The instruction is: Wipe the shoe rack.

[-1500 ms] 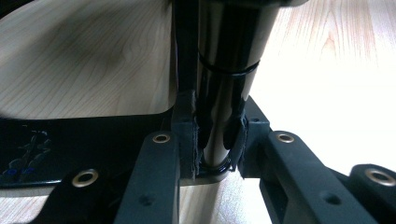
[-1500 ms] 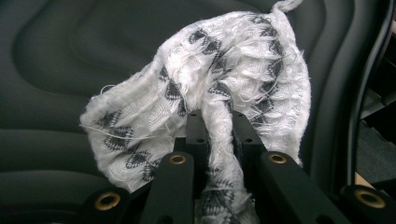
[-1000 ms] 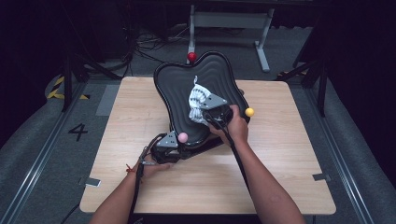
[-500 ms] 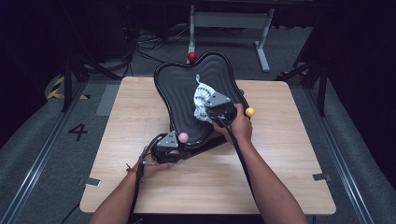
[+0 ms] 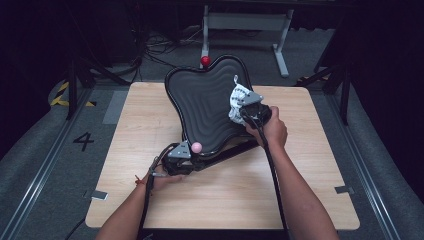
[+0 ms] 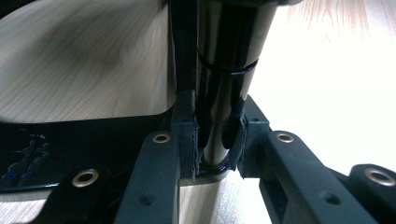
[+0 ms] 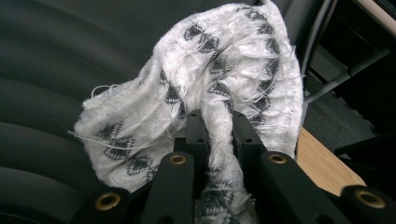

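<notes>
A black wavy-ribbed seat (image 5: 207, 107) is propped tilted on the wooden table (image 5: 300, 190), with black bars under its near edge. My left gripper (image 5: 186, 159) is shut on one of those bars, a glossy black tube (image 6: 219, 93), at the seat's front edge. My right gripper (image 5: 239, 111) is shut on a white cloth with dark diamond marks (image 5: 238, 100) and presses it against the right side of the seat. In the right gripper view the cloth (image 7: 210, 88) bunches up over the jaws against the ribbed surface (image 7: 56, 70).
A pink ball (image 5: 196, 147) sits at the seat's near edge and a red ball (image 5: 205, 60) at its far tip. A grey metal stand (image 5: 245, 22) is on the floor behind the table. Bare tabletop lies left and right of the seat.
My right gripper has slid the cloth across the seat, up and toward its right edge. The yellow ball beside the right hand is now hidden. The left gripper has kept still.
</notes>
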